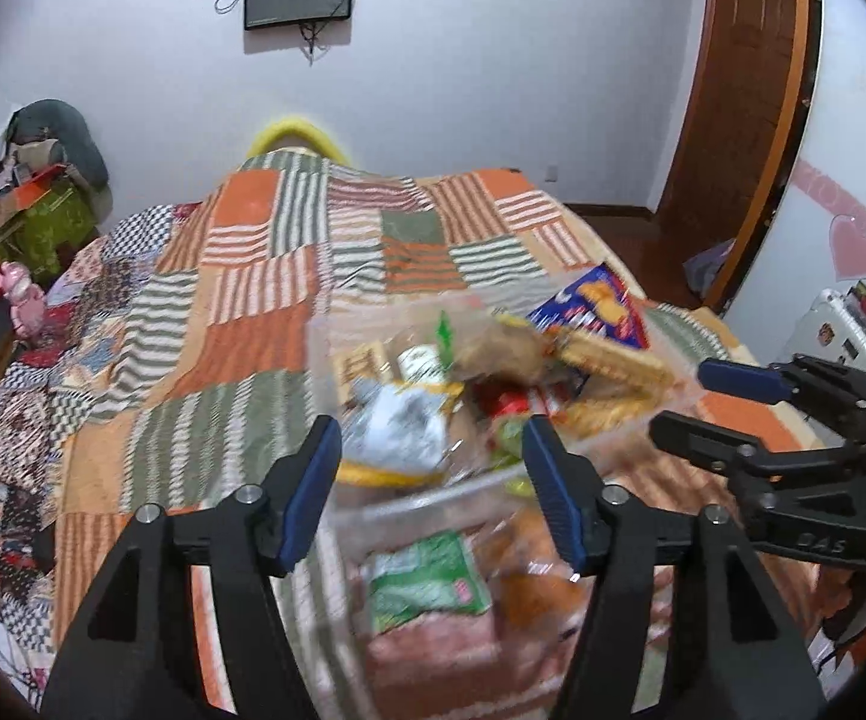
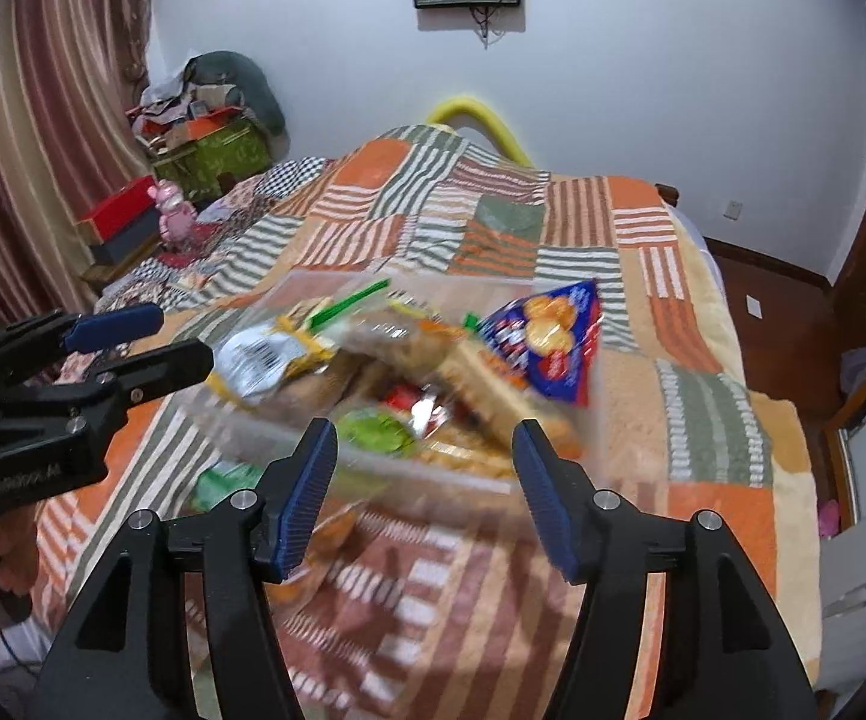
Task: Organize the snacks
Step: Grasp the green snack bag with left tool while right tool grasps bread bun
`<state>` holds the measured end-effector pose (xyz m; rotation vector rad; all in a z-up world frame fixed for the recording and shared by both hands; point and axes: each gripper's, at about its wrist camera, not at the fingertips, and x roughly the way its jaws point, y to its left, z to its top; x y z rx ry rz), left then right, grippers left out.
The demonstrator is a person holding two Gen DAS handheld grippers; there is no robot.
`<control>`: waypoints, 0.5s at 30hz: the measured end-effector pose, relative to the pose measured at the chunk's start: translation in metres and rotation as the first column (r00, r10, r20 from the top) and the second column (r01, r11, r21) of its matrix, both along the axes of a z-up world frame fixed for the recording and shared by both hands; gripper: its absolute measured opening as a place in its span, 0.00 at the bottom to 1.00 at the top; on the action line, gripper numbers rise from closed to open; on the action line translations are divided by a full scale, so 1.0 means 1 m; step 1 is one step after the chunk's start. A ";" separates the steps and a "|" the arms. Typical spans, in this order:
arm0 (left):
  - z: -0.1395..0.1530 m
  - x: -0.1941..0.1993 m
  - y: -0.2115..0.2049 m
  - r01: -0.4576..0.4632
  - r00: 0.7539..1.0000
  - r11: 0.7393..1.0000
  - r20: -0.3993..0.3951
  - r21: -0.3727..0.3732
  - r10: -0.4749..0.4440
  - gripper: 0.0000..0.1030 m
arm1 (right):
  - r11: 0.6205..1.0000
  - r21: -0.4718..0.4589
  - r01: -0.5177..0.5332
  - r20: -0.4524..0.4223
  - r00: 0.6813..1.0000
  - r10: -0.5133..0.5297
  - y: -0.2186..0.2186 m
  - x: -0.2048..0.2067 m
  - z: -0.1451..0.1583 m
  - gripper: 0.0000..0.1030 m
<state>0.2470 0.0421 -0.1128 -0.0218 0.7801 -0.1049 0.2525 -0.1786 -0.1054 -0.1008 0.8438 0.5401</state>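
Nearest, the left claw [image 1: 430, 492] and right claw [image 2: 424, 498] are held apart, empty. Just beyond, a clear plastic bin [image 1: 325, 354] heaped with snack packets [image 2: 553, 342] is seen on the quilted bed [image 1: 241, 312]. The crinkly, light, crushable packets are probably best pinched at an edge seam.

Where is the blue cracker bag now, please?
The blue cracker bag stands at the far right corner of the clear snack box on the patchwork bedspread, ahead of both open grippers.
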 end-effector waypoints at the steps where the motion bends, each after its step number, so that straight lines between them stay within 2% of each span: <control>1: -0.003 -0.004 0.004 -0.006 1.000 1.000 -0.005 0.009 0.006 0.65 | 1.000 0.000 -0.009 -0.005 1.000 0.009 0.003 -0.004 -0.002 0.56; 4: -0.013 -0.015 0.014 -0.019 0.999 1.000 -0.027 0.017 0.019 0.68 | 1.000 0.004 -0.027 -0.025 0.999 0.027 0.011 -0.013 -0.008 0.57; 6: -0.023 -0.019 0.021 -0.028 0.998 1.000 -0.056 0.014 0.028 0.71 | 0.999 0.014 -0.033 -0.048 0.998 0.034 0.016 -0.017 -0.015 0.66; 9: -0.036 -0.025 0.028 -0.044 0.995 0.999 -0.087 0.012 0.045 0.74 | 0.999 0.018 -0.034 -0.079 0.996 0.035 0.024 -0.022 -0.026 0.72; 15: -0.060 -0.027 0.044 -0.075 0.987 0.997 -0.146 -0.005 0.073 0.75 | 0.999 0.011 -0.043 -0.143 0.989 0.044 0.044 -0.024 -0.046 0.78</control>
